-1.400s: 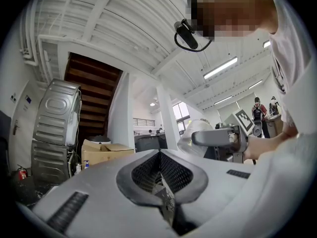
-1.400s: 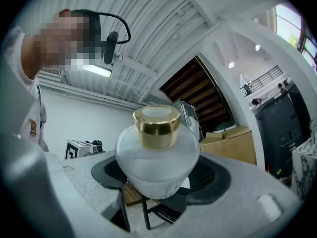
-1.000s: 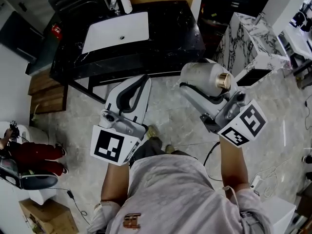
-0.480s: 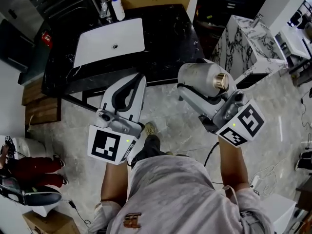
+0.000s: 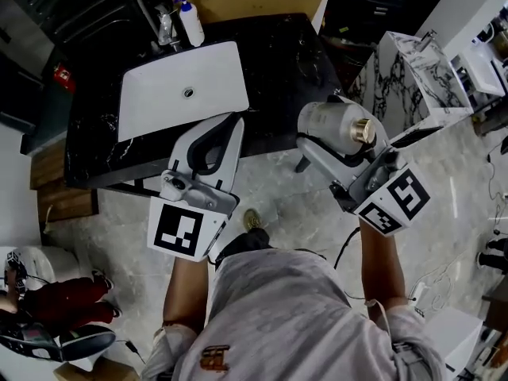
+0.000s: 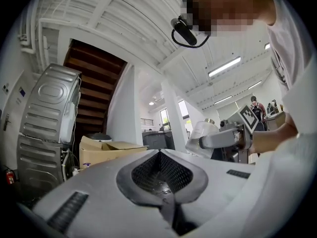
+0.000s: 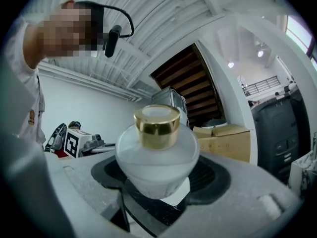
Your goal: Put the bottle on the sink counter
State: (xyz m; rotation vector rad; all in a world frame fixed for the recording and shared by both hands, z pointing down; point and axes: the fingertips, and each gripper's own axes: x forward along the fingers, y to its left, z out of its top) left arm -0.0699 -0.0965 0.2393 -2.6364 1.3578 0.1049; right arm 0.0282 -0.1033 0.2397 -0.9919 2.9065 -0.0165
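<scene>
A frosted white bottle (image 5: 329, 124) with a gold cap (image 5: 363, 131) lies sideways in my right gripper (image 5: 319, 143), which is shut on its body, over the floor just off the counter's front right. In the right gripper view the bottle (image 7: 156, 157) fills the jaws, cap (image 7: 157, 125) pointing away. The black sink counter (image 5: 286, 62) with a white basin (image 5: 182, 90) lies ahead. My left gripper (image 5: 228, 125) is shut and empty, its tip over the counter's front edge. In the left gripper view its jaws (image 6: 159, 155) meet, and the bottle (image 6: 200, 135) shows beyond.
A faucet (image 5: 163, 24) and a pump bottle (image 5: 190, 22) stand behind the basin. A marble-patterned stand (image 5: 413, 62) is to the right of the counter. A person's legs in red (image 5: 55, 300) are at the lower left. Pale stone floor lies underfoot.
The counter has come closer in the head view. Both grippers have moved forward with it, the left tip now over the front edge. The bottle stays held in the right gripper.
</scene>
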